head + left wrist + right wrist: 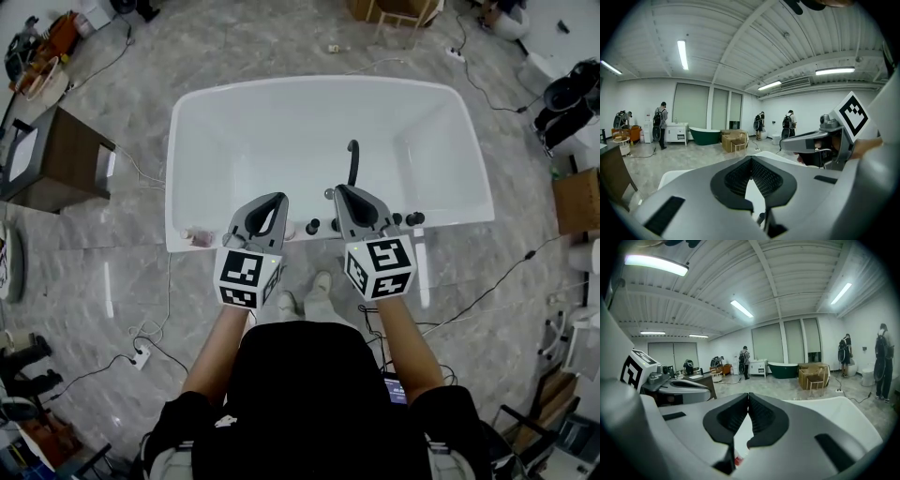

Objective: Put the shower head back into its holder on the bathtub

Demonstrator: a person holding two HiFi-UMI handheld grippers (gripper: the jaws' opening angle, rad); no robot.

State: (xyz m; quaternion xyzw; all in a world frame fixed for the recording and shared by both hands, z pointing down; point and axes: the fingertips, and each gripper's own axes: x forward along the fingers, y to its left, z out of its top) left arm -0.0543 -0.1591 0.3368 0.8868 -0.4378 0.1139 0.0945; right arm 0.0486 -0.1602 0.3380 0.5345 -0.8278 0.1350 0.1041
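Note:
The white bathtub [211, 112] lies below me in the head view. A black spout [352, 161] curves over its near side, and black knobs [407, 218] stand along the near rim. Both grippers hang side by side above that rim. My left gripper [277, 199] [751, 158] is shut with nothing between its jaws. My right gripper [340, 191] [748, 395] is also shut and holds nothing. I cannot make out a shower head or its holder in any view; the grippers hide part of the rim.
A small pink object [200, 237] sits at the left of the near rim. A wooden cabinet [66, 155] stands left of the tub and a cardboard box [577, 202] to the right. Cables and a power strip [141, 354] lie on the floor. Several people stand far across the room.

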